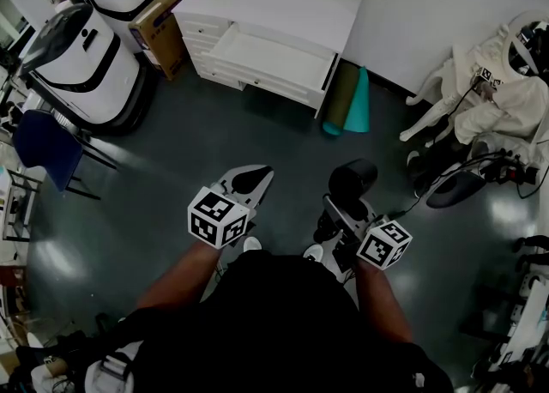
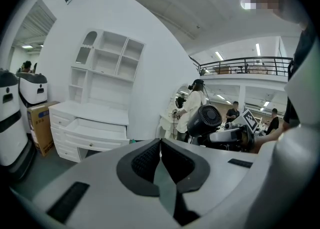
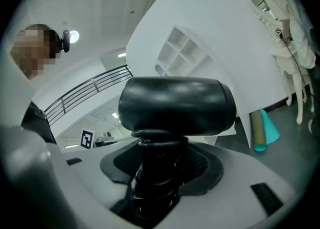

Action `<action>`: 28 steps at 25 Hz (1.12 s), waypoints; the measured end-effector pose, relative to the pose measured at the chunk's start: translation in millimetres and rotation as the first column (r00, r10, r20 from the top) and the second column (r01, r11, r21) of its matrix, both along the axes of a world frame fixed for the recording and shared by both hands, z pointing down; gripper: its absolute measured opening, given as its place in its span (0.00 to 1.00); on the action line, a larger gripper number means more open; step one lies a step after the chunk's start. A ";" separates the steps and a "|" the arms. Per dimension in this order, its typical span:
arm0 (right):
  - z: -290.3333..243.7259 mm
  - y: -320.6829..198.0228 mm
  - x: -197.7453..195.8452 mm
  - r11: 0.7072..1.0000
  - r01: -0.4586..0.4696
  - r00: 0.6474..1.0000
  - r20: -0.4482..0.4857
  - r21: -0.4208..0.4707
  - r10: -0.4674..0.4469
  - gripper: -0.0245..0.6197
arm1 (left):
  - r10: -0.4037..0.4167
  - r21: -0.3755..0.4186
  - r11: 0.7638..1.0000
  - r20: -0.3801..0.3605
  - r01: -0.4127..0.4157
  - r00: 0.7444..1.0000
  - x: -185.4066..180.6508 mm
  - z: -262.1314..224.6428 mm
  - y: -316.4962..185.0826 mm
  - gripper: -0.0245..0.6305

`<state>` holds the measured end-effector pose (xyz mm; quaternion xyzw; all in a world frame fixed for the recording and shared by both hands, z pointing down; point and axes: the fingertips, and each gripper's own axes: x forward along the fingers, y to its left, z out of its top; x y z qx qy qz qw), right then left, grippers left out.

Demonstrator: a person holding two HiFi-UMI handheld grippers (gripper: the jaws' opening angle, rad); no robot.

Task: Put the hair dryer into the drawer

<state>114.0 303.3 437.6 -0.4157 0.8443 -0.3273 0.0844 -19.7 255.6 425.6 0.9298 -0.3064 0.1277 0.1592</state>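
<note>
You're clamping the hair dryer [image 1: 353,180] in your right gripper [image 1: 337,218]; your left gripper [image 1: 246,180] is hanging closed and empty, with the open drawer [image 1: 268,58] at 12 o'clock.

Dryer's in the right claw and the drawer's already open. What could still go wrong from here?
1. The right claw holds the hair dryer only by its handle, over the wound cord; the heavy head above may twist or slip.
2. The open drawer looks shallow, so the bulky head could catch its front edge.
3. The left claw is shut and empty, giving no support.
</note>
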 end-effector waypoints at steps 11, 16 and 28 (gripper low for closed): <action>-0.1 -0.5 -23.5 1.000 -0.028 0.999 -0.031 -0.007 0.028 0.40 | 0.024 -0.020 1.000 -0.003 -0.024 1.000 -25.0 3.6 0.6 0.07; 2.7 1.3 -42.0 0.999 -0.034 0.999 -0.019 -0.017 0.034 0.40 | 0.026 -0.033 0.999 -0.004 -0.027 1.000 -43.9 7.8 0.4 0.07; 11.4 -6.2 -87.3 0.998 -0.039 0.999 0.001 -0.042 0.039 0.40 | 0.028 -0.062 0.998 -0.016 -0.029 0.999 -88.5 16.6 -5.3 0.07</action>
